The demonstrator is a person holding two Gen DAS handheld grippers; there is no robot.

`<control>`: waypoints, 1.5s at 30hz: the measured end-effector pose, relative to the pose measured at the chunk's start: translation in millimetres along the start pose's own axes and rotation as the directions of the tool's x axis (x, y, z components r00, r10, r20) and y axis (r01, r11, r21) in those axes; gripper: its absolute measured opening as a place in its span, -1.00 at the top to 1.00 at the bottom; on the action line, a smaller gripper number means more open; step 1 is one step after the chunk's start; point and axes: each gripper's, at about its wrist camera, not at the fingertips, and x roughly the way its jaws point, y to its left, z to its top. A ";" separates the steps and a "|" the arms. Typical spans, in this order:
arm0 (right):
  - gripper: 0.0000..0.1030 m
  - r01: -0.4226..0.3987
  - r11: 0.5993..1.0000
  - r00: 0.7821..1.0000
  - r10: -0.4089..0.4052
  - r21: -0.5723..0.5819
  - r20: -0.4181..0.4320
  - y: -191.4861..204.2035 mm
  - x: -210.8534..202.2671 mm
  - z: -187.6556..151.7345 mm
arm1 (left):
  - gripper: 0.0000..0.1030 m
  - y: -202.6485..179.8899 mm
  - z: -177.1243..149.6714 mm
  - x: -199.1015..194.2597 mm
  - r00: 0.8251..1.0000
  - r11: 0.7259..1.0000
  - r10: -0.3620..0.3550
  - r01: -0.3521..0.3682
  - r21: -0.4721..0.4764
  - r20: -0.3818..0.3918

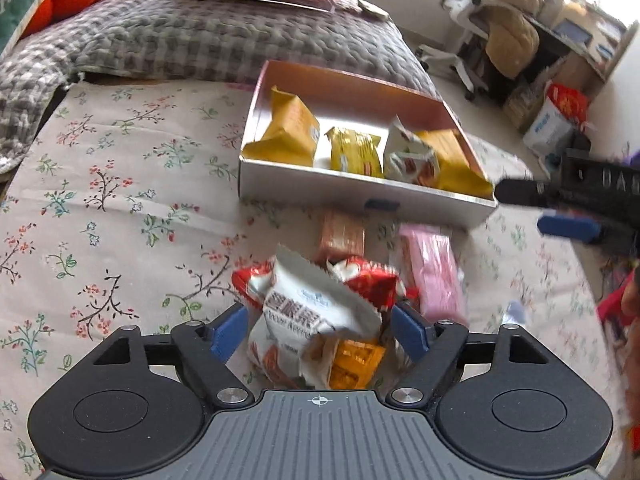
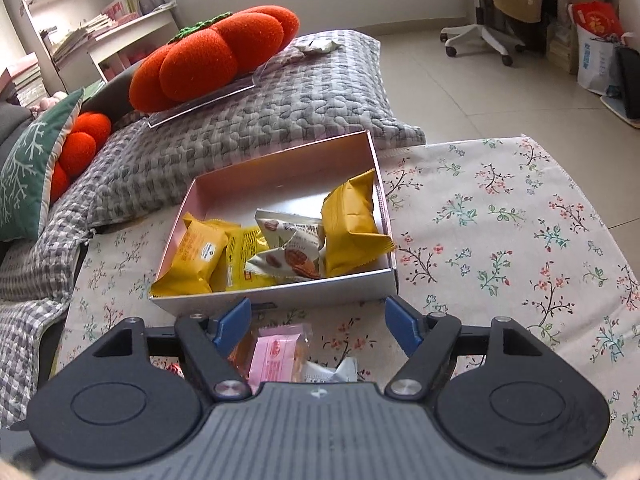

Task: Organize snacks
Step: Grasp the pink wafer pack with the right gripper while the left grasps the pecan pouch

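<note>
A white open box [image 1: 360,193] [image 2: 280,303] stands on the flowered cloth and holds several yellow packets [image 1: 290,130] [image 2: 352,224] and a white biscuit packet [image 1: 412,160] [image 2: 292,252]. In front of it lie loose snacks: a white packet [image 1: 316,312], a red one [image 1: 368,280], an orange one [image 1: 354,364], a brown one [image 1: 342,234] and a pink one [image 1: 432,272] [image 2: 280,356]. My left gripper [image 1: 319,332] stands open around the white packet, its blue pads apart from the wrapper. Over the pink packet hangs my right gripper [image 2: 318,322] [image 1: 532,210], open with nothing between its fingers.
A grey checked quilt [image 2: 248,128] with orange pumpkin cushions [image 2: 216,52] lies behind the box. The cloth-covered table ends at the right [image 2: 600,208], with tiled floor, an office chair [image 2: 484,28] and bags [image 2: 596,56] beyond.
</note>
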 end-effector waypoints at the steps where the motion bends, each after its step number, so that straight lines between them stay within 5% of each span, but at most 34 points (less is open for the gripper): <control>1: -0.38 0.000 1.000 1.000 0.000 -0.005 -0.004 0.8 0.9 -0.2 | -0.54 -1.7 -1.6 1.0 1.000 1.000 0.002 -0.002 0.008 -0.003; 9: -0.39 0.013 1.000 1.000 -0.013 -0.015 -0.019 0.4 4.0 -3.4 | -0.48 -11.3 -9.6 7.3 1.000 0.998 0.012 -0.011 0.069 -0.007; 13: -0.39 0.011 0.999 0.999 -0.012 -0.030 -0.030 3.4 6.9 -6.2 | -0.08 -9.8 -8.8 5.4 1.000 0.997 0.025 -0.026 0.071 0.013; 34: -0.17 0.004 0.990 0.993 -0.021 -0.144 -0.119 32.1 37.7 -32.9 | -0.01 -8.6 -6.6 -1.5 0.999 0.998 -0.009 0.007 0.055 0.034; 39: 0.37 0.013 0.984 0.986 -0.043 -0.178 -0.162 39.0 52.2 -42.4 | -0.01 -8.5 -6.7 -2.2 0.999 0.998 -0.009 0.007 0.055 0.038; 45: 0.44 0.019 0.990 0.990 -0.038 -0.139 -0.136 33.9 42.9 -36.3 | -0.01 -8.0 -6.1 -5.5 0.999 0.999 -0.008 0.006 0.051 0.050</control>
